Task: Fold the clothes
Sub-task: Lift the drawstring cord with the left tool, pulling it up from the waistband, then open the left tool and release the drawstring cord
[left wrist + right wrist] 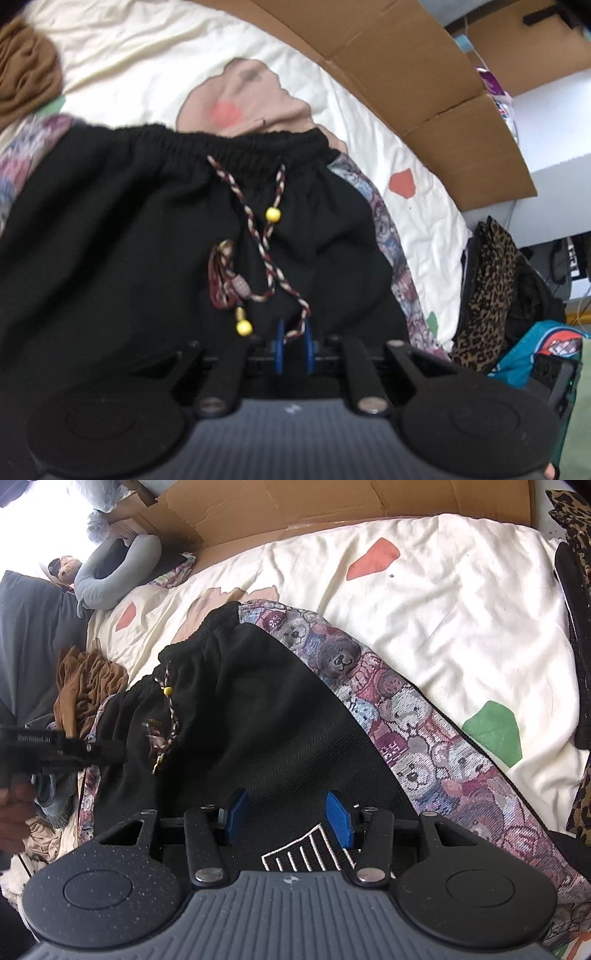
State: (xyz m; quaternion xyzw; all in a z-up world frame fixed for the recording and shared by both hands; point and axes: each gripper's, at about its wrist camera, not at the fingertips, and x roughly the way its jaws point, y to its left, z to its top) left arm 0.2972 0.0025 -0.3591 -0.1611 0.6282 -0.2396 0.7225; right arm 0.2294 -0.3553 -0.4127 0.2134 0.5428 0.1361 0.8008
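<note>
Black shorts (147,229) with teddy-bear patterned side panels (399,709) lie flat on the white bed cover (129,55). The elastic waistband (240,144) faces away, with a braided drawstring (273,258) and yellow beads (273,214). My left gripper (294,349) is shut on the end of the drawstring, its blue pads nearly together. My right gripper (288,821) is open, low over the black fabric near a white embroidered patch (306,853). The left gripper also shows in the right wrist view (74,751), at the drawstring.
Brown clothing (26,81) lies bunched at the far left. Flattened cardboard (406,66) runs along the far bed edge. Leopard-print fabric (484,288) and a teal bag (546,350) sit off the right side. A grey neck pillow (114,572) lies at the head.
</note>
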